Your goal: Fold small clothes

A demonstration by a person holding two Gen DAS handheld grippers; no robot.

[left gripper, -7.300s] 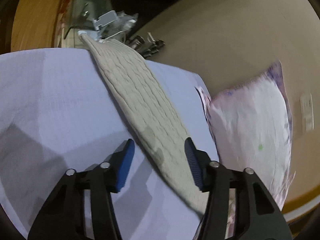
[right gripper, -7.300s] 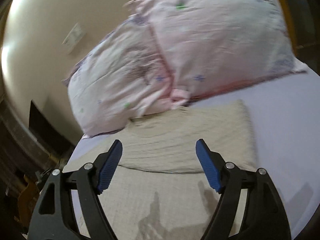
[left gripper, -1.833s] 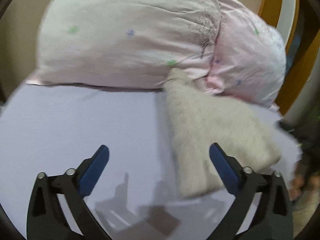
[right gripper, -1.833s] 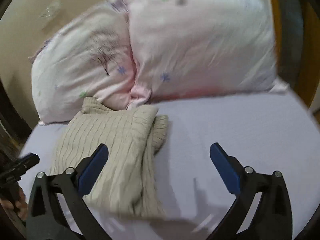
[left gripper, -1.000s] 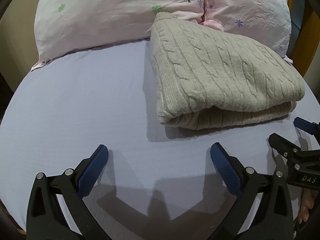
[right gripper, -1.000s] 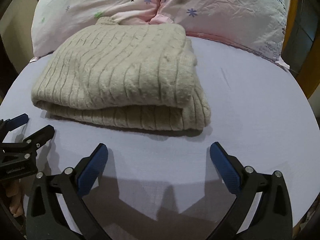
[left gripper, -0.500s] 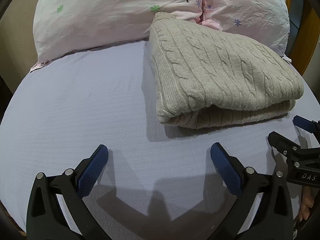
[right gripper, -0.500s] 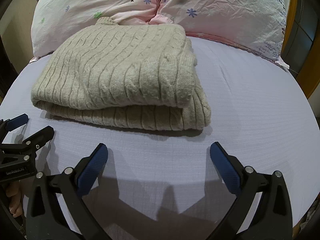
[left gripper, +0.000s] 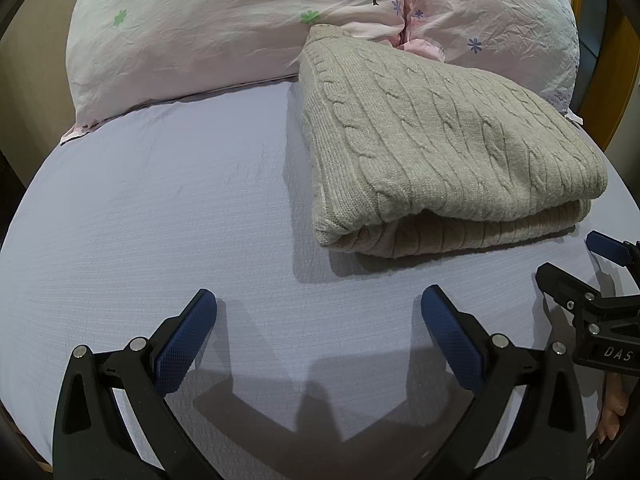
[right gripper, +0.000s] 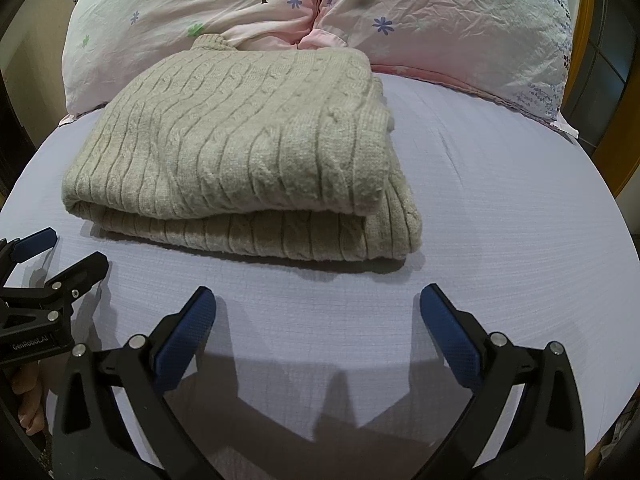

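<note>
A beige cable-knit sweater lies folded into a thick rectangle on the lavender bed sheet, its far end against the pillows. It also shows in the right wrist view. My left gripper is open and empty, above the sheet in front of and left of the sweater. My right gripper is open and empty, in front of the sweater's right part. Each gripper shows at the edge of the other's view: the right one, the left one.
Two pale pink floral pillows lie along the head of the bed behind the sweater. A wooden bed frame shows at the right edge. The sheet stretches wide to the right of the sweater.
Both grippers hold almost still over the last second, open and drawn back from the sweater. Before that they swung round from the unfolded sweater to face the folded bundle.
</note>
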